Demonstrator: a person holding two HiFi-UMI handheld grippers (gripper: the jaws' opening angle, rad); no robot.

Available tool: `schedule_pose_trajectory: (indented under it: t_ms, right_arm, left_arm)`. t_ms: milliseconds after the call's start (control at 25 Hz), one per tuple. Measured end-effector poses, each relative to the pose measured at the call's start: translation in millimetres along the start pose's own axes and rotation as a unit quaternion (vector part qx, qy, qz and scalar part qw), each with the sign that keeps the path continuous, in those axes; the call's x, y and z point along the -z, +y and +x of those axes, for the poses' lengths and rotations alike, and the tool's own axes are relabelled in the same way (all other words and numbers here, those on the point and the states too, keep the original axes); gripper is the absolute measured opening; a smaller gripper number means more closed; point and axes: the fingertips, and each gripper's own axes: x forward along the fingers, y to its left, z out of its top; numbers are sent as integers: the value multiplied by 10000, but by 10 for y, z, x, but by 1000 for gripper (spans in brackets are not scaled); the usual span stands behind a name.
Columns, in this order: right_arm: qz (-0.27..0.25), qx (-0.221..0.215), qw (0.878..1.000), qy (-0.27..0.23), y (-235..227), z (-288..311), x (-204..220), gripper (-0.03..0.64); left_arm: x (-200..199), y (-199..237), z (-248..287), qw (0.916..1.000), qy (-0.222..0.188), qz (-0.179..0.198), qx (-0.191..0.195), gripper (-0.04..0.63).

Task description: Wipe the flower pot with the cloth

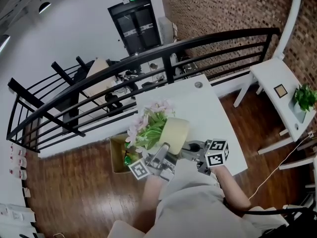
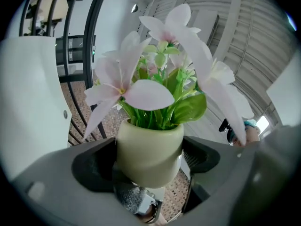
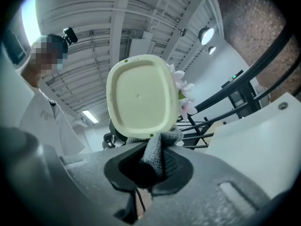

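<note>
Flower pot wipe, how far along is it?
Done: left gripper holds the flower pot lifted and tilted; right gripper clamps the cloth. In hand: cloth touches the edge of the pot's underside. Left: probably wiping the sides; what's clean already I cannot tell.

Loft office: brick wall [image 1: 218,9], railing [image 1: 169,66]

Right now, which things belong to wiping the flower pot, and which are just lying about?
Job:
flower pot, held by left gripper
grey cloth, in right gripper

Lying about:
cardboard box
small potted plant
picture frame
white bench
</note>
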Motion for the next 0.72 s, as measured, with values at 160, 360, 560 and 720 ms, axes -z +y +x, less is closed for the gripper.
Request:
schedule_pose_trajectory:
  t_ms: [160, 360, 560, 720]
  right_arm:
    - [-453, 542, 9975, 4, -57, -43, -33, 8]
    - [-1266, 729, 9885, 384, 140, 59, -62, 8]
    - [-1496, 213, 9885, 113, 505, 123, -272, 8]
    - [-2122, 791, 9729, 467, 432, 79, -354, 8]
  left_arm:
    - [-23, 119, 113, 9995, -136, 155, -219, 477]
    - [-138, 229, 148, 9969, -159, 412, -650, 476]
    - [-159, 394, 134, 9937, -209, 483, -985, 476]
    - [-93, 532, 25, 9912, -118, 482, -1231, 476]
